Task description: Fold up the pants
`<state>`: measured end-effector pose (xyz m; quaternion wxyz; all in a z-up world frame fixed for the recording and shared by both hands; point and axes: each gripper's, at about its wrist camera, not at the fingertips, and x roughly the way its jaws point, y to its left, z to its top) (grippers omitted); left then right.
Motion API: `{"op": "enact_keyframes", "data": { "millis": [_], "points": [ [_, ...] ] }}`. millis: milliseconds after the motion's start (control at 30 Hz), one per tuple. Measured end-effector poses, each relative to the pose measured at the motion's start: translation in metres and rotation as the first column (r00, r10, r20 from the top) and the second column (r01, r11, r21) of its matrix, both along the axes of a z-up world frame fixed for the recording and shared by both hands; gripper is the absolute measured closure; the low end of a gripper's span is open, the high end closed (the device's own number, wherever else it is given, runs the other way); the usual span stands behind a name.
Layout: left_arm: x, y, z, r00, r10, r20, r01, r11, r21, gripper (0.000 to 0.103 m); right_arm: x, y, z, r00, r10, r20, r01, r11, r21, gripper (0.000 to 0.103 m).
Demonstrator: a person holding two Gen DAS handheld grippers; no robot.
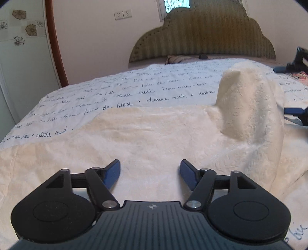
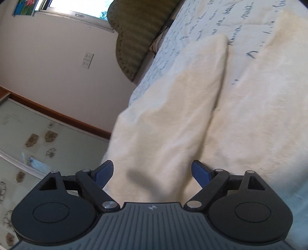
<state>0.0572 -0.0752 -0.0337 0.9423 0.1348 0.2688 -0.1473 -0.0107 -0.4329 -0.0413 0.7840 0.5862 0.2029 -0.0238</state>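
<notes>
- Left gripper (image 1: 150, 174): jaws spread wide, blue pads (image 1: 112, 174) apart with nothing between them; it hovers low over cream cloth.
- Right gripper (image 2: 152, 174): jaws likewise spread, blue pads (image 2: 201, 174) apart; cream cloth shows in the gap, but whether the pads touch it cannot be told. Its view is rolled steeply to one side.
- Pants (image 1: 154, 134): cream, fleecy, lying across the near part of the bed straight ahead of the left gripper, toward 12 o'clock. At 2 o'clock in the left view a part of the cloth stands up in a tall peak (image 1: 250, 103). In the right view a long fold of the same cloth (image 2: 173, 107) runs away from the gripper toward 1 o'clock.
- Bedspread (image 1: 107, 90): white with dark handwritten script, under the pants and showing beyond them from 10 to 1 o'clock in the left view.
- Pillow (image 1: 182, 58): patterned, at the far end of the bed, just below the headboard.
- Headboard (image 1: 202, 36): olive, ribbed, scalloped top, at 12 o'clock in the left view; at 11 o'clock in the right view (image 2: 134, 34).
- Sockets (image 1: 123, 15): two white plates on the wall, left of the headboard.
- Wardrobe door (image 1: 17, 38): pale, flower motifs, brown frame, at 10 o'clock in the left view.
- Window (image 2: 77, 7): at 11 o'clock in the right view.
</notes>
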Motion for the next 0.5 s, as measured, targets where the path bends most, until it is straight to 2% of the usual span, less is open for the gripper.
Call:
{"op": "enact_keyframes", "data": {
  "millis": [100, 167, 300, 367, 400, 467, 500],
  "points": [
    [0.003, 0.004, -0.003, 1.000, 0.006, -0.018, -0.006, 0.999, -0.036, 0.021, 0.016, -0.007, 0.017, 0.999, -0.005, 0.031, 0.004, 0.999, 0.049, 0.011],
    [0.009, 0.003, 0.000, 1.000, 0.005, -0.029, -0.007, 0.998, -0.055, 0.020, 0.037, -0.008, 0.030, 0.999, 0.003, 0.050, -0.005, 0.999, 0.040, 0.011],
    [0.014, 0.003, -0.001, 1.000, 0.001, -0.030, -0.003, 0.997, -0.071, 0.019, 0.097, 0.005, 0.061, 0.995, 0.047, 0.093, -0.038, 0.995, -0.091, 0.011],
    [0.014, 0.003, 0.000, 1.000, -0.002, -0.031, 0.000, 0.997, -0.075, 0.018, 0.137, 0.018, 0.069, 0.986, 0.120, 0.117, -0.099, 0.980, -0.171, 0.009],
    [0.015, 0.004, 0.000, 0.999, -0.004, -0.034, 0.001, 0.997, -0.079, 0.018, 0.153, 0.026, 0.070, 0.984, 0.149, 0.096, -0.126, 0.969, -0.213, 0.009],
    [0.017, 0.005, -0.001, 0.999, -0.005, -0.042, 0.001, 0.996, -0.092, 0.018, 0.171, 0.039, 0.071, 0.992, 0.123, -0.030, -0.126, 0.958, -0.256, 0.008],
    [0.017, 0.005, -0.001, 0.999, -0.006, -0.044, 0.002, 0.995, -0.097, 0.018, 0.170, 0.042, 0.072, 0.992, 0.122, -0.036, -0.127, 0.959, -0.253, 0.008]
  ]
}}
